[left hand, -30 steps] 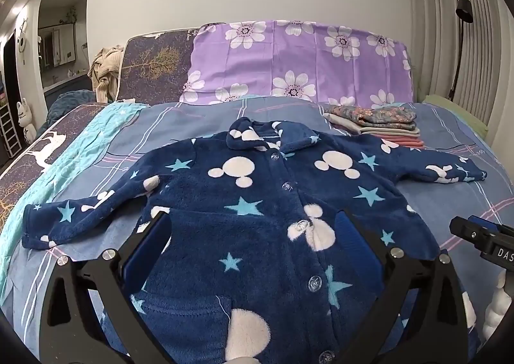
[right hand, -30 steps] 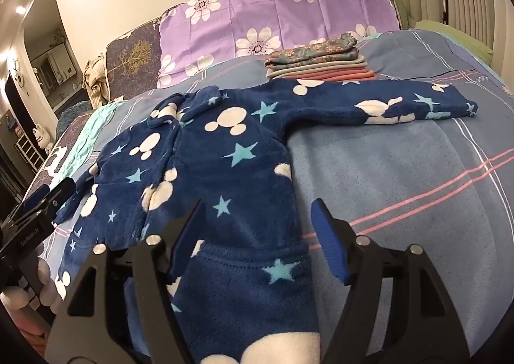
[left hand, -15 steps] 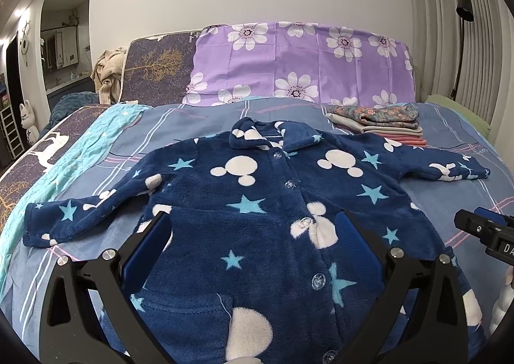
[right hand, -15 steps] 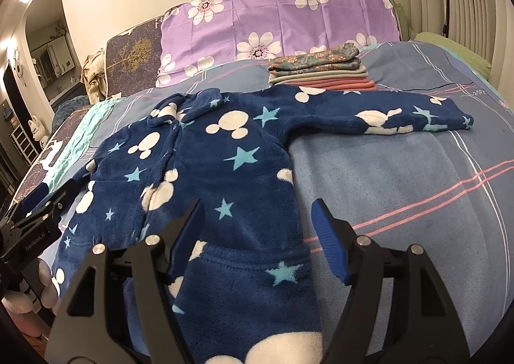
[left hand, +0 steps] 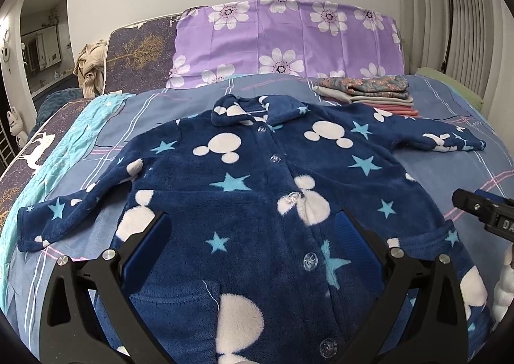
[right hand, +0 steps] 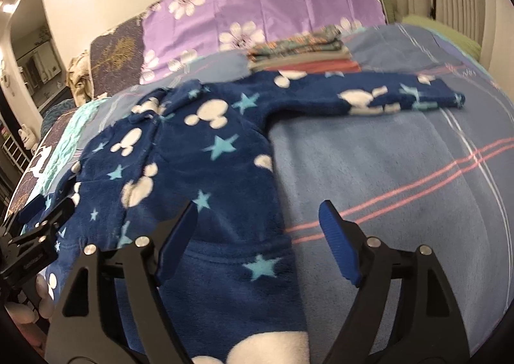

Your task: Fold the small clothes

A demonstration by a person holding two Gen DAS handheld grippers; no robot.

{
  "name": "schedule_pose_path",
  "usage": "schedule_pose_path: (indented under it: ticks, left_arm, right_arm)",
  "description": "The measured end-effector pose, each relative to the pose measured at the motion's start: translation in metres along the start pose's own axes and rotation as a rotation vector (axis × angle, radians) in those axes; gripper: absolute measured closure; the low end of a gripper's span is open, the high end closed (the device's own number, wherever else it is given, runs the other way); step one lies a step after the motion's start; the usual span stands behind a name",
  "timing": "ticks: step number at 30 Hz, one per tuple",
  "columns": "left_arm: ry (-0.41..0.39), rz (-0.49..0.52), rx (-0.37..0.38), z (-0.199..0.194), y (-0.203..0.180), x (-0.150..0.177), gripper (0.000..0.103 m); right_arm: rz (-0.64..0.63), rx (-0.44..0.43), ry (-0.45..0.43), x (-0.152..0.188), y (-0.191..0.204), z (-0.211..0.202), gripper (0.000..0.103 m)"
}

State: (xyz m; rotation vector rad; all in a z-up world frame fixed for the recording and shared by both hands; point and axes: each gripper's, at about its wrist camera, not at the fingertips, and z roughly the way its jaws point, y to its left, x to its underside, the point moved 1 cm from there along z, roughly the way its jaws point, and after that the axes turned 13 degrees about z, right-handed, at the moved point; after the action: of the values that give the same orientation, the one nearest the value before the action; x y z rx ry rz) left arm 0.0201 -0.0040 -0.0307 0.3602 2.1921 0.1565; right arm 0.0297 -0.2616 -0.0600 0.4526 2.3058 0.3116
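A navy fleece jacket point(left hand: 257, 190) with white mouse heads and blue stars lies flat and buttoned on the bed, both sleeves spread out. It also shows in the right wrist view point(right hand: 192, 165). My left gripper point(left hand: 252, 235) is open and empty, hovering over the jacket's lower front. My right gripper point(right hand: 257, 235) is open and empty over the jacket's lower right edge, and its tip shows at the right of the left wrist view point(left hand: 482, 210). The left gripper shows at the left edge of the right wrist view point(right hand: 35, 229).
A stack of folded clothes point(left hand: 369, 92) sits behind the right sleeve, in front of a purple flowered pillow point(left hand: 289, 39). The blue striped bedspread point(right hand: 401, 171) spreads to the right. A teal blanket point(left hand: 64, 139) lies along the left side. A floor lamp point(left hand: 451, 11) stands back right.
Both grippers have moved a little forward over the jacket, still open. The right wrist view has swung and is blurred. The jacket has not moved.
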Motion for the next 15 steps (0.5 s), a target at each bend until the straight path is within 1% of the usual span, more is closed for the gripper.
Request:
schedule_pose_path:
  ticks: [1, 2, 4, 7, 8, 11, 13, 15]
  left_arm:
    - [0.002, 0.000, -0.001, 0.000, 0.000, 0.000, 0.001]
    - [0.005, 0.000, 0.000, 0.000, 0.000, 0.000, 0.001]
    - [0.010, -0.006, 0.000, 0.000, 0.001, 0.001, 0.001]
    - [0.014, -0.021, 0.006, 0.001, 0.004, 0.002, 0.001]
    - [0.014, -0.022, 0.007, 0.001, 0.004, 0.002, 0.001]
    - [0.013, -0.024, 0.008, 0.001, 0.005, 0.003, 0.001]
    - [0.009, -0.027, 0.006, 0.001, 0.005, 0.003, 0.001]
    - [-0.002, -0.038, -0.001, 0.001, 0.007, 0.004, 0.001]
  right_arm:
    - [0.016, 0.013, 0.017, -0.001, -0.003, 0.004, 0.020]
    - [0.031, 0.032, 0.033, -0.001, -0.006, 0.008, 0.015]
    - [0.047, 0.066, 0.049, -0.001, -0.009, 0.013, 0.012]
    - [0.047, 0.116, 0.050, -0.001, -0.011, 0.016, 0.008]
    - [0.048, 0.113, 0.042, -0.002, -0.011, 0.014, 0.006]
    - [0.055, 0.064, 0.003, -0.004, -0.011, 0.005, 0.006]
    - [0.049, 0.024, -0.030, -0.006, -0.007, -0.003, 0.008]
    - [0.054, -0.002, -0.043, -0.008, -0.004, -0.007, 0.011]
